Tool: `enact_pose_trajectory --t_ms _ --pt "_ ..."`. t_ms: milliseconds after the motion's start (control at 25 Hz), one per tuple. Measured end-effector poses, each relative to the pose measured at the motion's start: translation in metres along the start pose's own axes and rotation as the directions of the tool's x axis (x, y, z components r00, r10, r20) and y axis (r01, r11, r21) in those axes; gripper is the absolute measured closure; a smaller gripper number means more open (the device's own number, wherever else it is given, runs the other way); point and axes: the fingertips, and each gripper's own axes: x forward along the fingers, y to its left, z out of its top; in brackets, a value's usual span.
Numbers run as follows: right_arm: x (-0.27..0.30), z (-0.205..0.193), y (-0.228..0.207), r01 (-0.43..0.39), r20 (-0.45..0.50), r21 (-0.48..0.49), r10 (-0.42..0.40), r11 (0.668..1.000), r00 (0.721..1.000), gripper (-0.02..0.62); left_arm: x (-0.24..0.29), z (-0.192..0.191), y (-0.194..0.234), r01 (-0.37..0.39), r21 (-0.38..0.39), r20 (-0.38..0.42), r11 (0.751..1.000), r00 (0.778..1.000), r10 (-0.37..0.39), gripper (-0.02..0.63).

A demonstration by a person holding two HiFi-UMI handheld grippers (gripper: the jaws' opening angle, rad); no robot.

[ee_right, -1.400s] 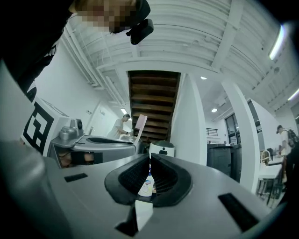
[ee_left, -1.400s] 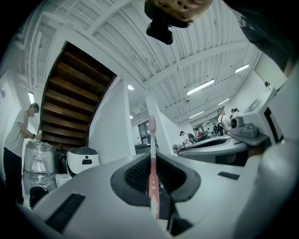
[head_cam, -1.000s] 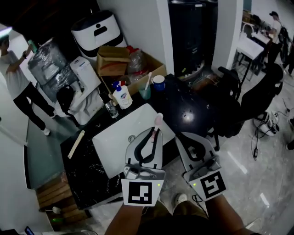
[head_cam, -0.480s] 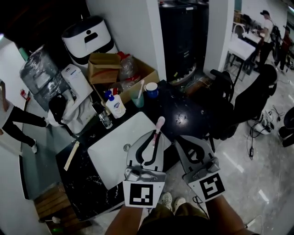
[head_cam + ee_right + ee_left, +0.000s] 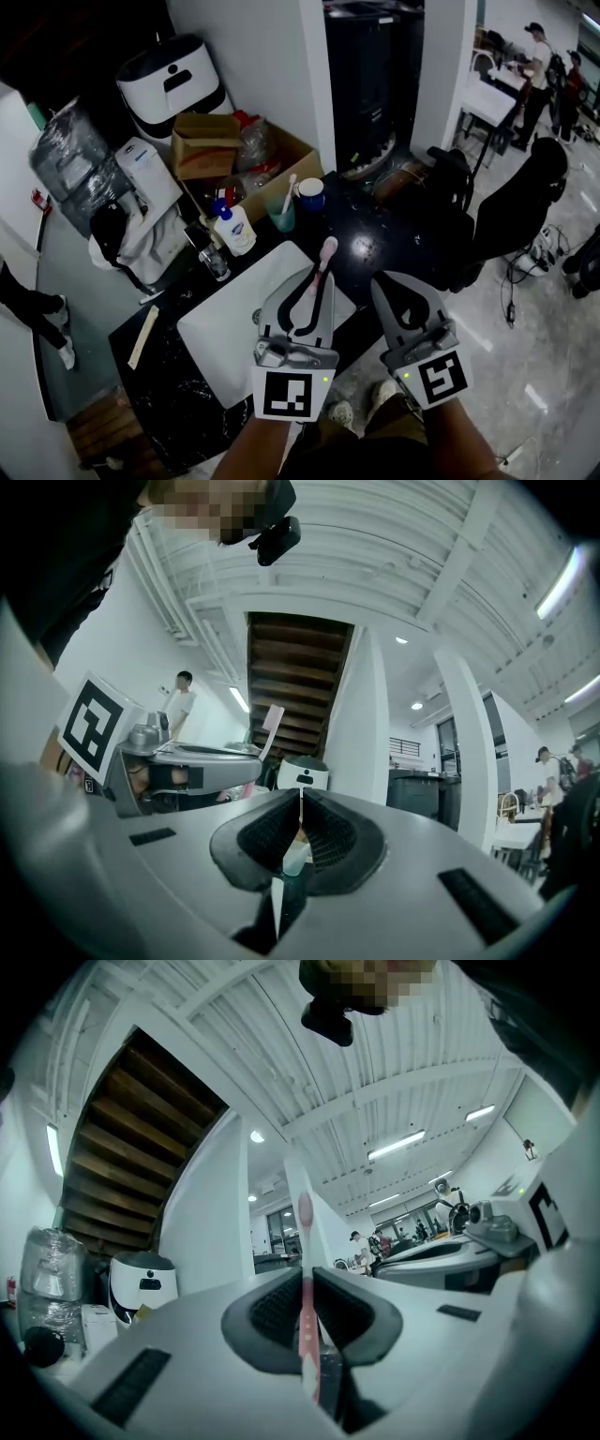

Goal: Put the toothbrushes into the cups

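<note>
Two tongs are held side by side in front of the person's body, both pointing away and close to level, marker cubes toward the head camera. The left gripper [image 5: 316, 273] is clamped on a pink toothbrush [image 5: 322, 265]. In the left gripper view [image 5: 305, 1274] the pads press on either side of its handle [image 5: 307, 1312]. The brush lies along the jaws, with the head sticking out past the tips. The right gripper [image 5: 382, 279] has its jaws drawn together at the tips [image 5: 300, 791], and I see nothing held in them.

The move ahead depends on how that brush lines up with the cups. From the left tips the cups lie forward, beyond the white basin [image 5: 220, 328], near the back of the black counter [image 5: 403, 239]. The teal cup [image 5: 280, 218] already holds a white toothbrush [image 5: 289, 190]. The blue-and-white cup [image 5: 310, 193] stands just beside it and shows no brush. The pink brush's long axis points roughly at this pair, slightly to the right of them in the head view.

The left hand carries the brush and sits a little nearer the cups. By my reading, the brush must be tipped from lying to upright before it can drop into a cup. A soap bottle [image 5: 234, 229] stands just to the left of the cups.
</note>
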Motion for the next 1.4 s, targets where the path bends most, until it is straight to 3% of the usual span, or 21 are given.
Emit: enact_pose_trajectory --t_ms 320,520,720,800,1160,1400 --pt "0.032 -0.02 -0.021 -0.039 -0.001 0.007 0.039 0.999 0.999 0.561 0.036 -0.015 0.014 -0.042 0.007 0.002 0.999 0.999 0.042 0.566" --pt "0.063 -0.03 -0.048 -0.093 0.026 0.011 0.093 0.996 0.995 0.561 0.074 -0.03 0.02 -0.049 0.161 -0.043 0.986 0.997 0.056 0.566" --pt "0.099 -0.047 -0.087 -0.17 0.034 0.022 0.169 0.985 0.985 0.561 0.125 -0.047 0.029 -0.134 0.101 -0.047 0.986 0.989 0.14 0.566" --pt "0.113 -0.054 -0.103 -0.203 0.035 0.034 0.202 0.979 0.979 0.561 0.145 -0.052 0.031 -0.154 0.127 -0.06 0.98 0.985 0.163 0.566" --pt "0.164 -0.081 -0.155 -0.356 0.041 0.085 0.353 0.931 0.935 0.561 0.207 -0.07 0.054 -0.338 0.068 -0.084 0.939 0.936 0.343 0.566" --pt "0.18 -0.09 -0.167 -0.436 0.072 0.1 0.43 0.894 0.9 0.561 0.222 -0.079 0.058 -0.403 0.095 -0.1 0.91 0.906 0.412 0.566"
